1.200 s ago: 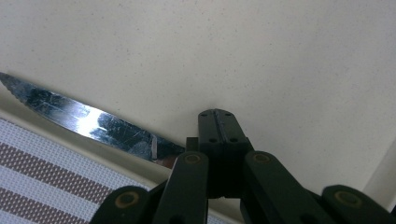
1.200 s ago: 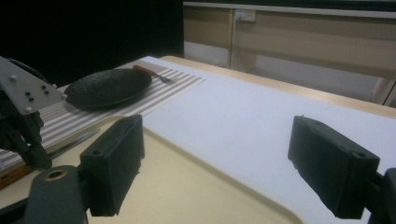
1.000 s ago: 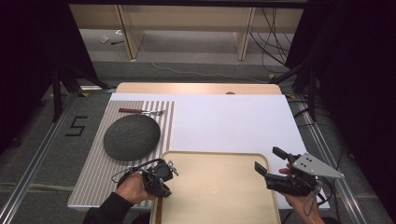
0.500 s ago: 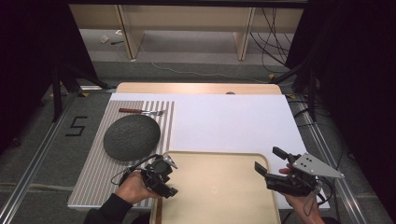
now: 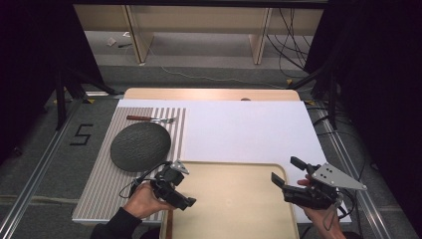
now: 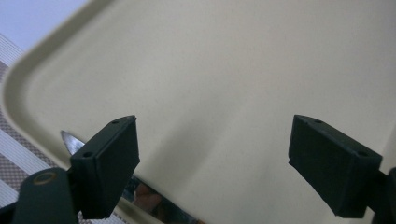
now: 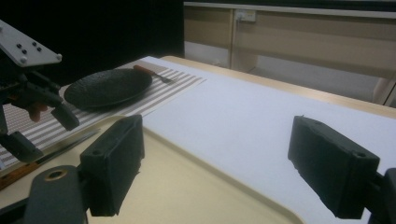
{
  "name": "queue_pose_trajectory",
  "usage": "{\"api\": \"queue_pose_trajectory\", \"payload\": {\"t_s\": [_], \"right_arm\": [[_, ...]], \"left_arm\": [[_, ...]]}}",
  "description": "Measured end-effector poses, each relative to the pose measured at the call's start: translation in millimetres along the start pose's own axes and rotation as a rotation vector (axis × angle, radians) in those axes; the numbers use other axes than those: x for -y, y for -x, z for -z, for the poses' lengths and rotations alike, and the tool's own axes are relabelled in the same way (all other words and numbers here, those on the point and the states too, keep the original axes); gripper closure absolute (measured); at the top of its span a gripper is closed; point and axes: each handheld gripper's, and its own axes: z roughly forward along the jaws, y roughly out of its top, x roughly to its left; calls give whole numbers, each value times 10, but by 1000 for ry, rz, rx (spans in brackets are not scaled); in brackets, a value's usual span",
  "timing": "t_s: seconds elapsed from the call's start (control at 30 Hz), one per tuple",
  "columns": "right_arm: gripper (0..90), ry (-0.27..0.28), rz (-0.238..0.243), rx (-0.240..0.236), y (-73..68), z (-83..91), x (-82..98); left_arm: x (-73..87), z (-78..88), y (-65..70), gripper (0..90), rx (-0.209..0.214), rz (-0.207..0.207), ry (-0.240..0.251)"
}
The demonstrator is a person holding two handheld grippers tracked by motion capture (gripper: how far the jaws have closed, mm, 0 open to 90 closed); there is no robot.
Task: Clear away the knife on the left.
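Left gripper [image 5: 185, 195] low over the tray's [image 5: 234, 209] left edge, jaws just opened wide, nothing between them; knife [image 6: 144, 196] lying along that edge, blade beside the left jaw in the left gripper view, wooden handle [image 7: 16, 175] partly cut off at the bottom left of the right gripper view. Right gripper [image 5: 284, 173] at the tray's right edge, jaws spread wide over bare tray and white sheet [image 5: 249, 129], holding nothing. Dark round plate [image 5: 141, 146] on the striped mat [image 5: 99, 189] at the table's left side, fork [image 5: 149, 119] near the mat's far edge, tines too small to make out. Black figure "5" [image 5: 81, 134] on the floor beyond the table's left edge, the only legible mark. Person's hand [image 5: 144, 201] around the left gripper, sleeve cut off by the bottom edge.
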Motion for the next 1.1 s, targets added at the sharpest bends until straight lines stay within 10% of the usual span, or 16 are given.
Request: {"api": "queue_pose_trajectory", "payload": {"t_s": [0.5, 1.1], "right_arm": [[193, -2, -1, 1, 1, 3, -1], [190, 4, -3, -2, 0, 6, -1]], "left_arm": [[36, 260, 45, 111, -30, 5, 382], [161, 503, 90, 112, -89, 13, 665]]}}
